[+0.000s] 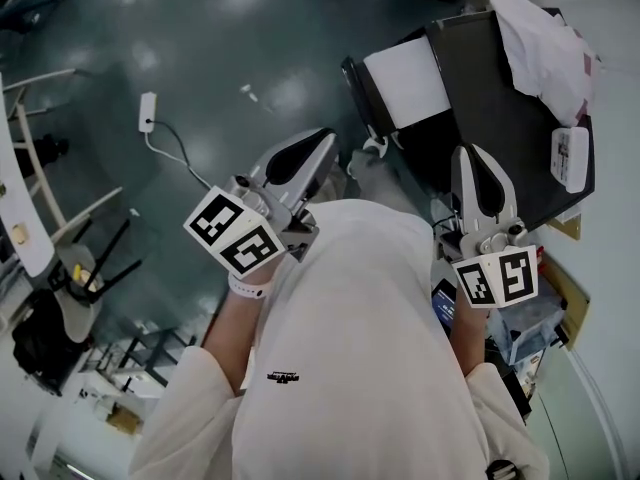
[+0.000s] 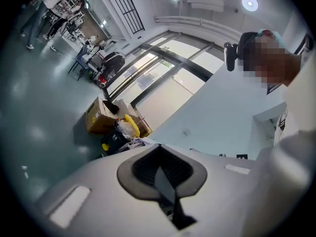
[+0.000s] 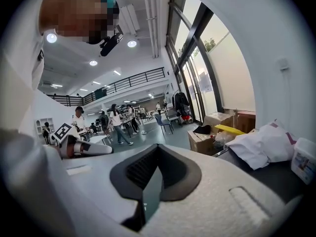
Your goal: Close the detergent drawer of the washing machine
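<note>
The dark-topped washing machine [image 1: 500, 118] stands at the upper right of the head view, with a white panel [image 1: 405, 83] on its near-left corner; I cannot tell whether that is the detergent drawer. A white cloth [image 1: 540, 43] lies on its top, seen too in the right gripper view [image 3: 256, 147]. My left gripper [image 1: 325, 143] is held in front of the person's white coat, away from the machine, jaws shut and empty [image 2: 160, 169]. My right gripper [image 1: 470, 153] hovers over the machine's near edge, also shut on nothing [image 3: 153, 177].
A small white box [image 1: 570, 158] rests on the machine's right side. A power strip with cable [image 1: 147, 111] lies on the grey floor. Chairs [image 1: 60, 228] stand at the left. Cardboard boxes [image 2: 101, 115] sit by the glass wall. People walk in the distance [image 3: 118, 120].
</note>
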The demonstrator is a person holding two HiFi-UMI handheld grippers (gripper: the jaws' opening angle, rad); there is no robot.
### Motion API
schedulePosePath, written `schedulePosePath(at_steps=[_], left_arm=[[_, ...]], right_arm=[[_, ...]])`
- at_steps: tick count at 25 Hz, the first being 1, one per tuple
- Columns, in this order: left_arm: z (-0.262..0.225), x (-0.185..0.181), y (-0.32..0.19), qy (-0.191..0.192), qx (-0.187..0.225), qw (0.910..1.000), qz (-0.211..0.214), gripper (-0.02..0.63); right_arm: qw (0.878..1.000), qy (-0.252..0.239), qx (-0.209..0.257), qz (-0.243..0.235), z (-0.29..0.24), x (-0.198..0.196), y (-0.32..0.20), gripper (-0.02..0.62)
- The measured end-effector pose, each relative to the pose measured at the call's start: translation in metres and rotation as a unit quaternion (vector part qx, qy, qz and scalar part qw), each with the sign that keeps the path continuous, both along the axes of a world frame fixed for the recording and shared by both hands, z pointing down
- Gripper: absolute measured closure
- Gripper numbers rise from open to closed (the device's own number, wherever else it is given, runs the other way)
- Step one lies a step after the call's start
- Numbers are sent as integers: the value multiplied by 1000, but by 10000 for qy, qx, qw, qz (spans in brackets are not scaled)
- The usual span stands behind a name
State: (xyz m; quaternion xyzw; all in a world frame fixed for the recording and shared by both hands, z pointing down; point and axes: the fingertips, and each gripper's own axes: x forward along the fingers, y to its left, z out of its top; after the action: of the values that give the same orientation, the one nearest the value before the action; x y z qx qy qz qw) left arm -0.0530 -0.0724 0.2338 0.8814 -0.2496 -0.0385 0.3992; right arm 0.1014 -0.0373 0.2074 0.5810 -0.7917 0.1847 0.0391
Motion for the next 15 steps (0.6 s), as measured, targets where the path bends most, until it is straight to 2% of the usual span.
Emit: schedulePosePath(at_steps=[12, 15], left_arm=[[33, 4, 6, 169, -374, 9991, 52, 594], [50, 7, 11, 21, -385, 9990, 205, 595]], right_arm=[[9994, 63, -163, -291, 18, -9, 6, 592], [9992, 57, -192, -338, 24, -11, 8, 592]])
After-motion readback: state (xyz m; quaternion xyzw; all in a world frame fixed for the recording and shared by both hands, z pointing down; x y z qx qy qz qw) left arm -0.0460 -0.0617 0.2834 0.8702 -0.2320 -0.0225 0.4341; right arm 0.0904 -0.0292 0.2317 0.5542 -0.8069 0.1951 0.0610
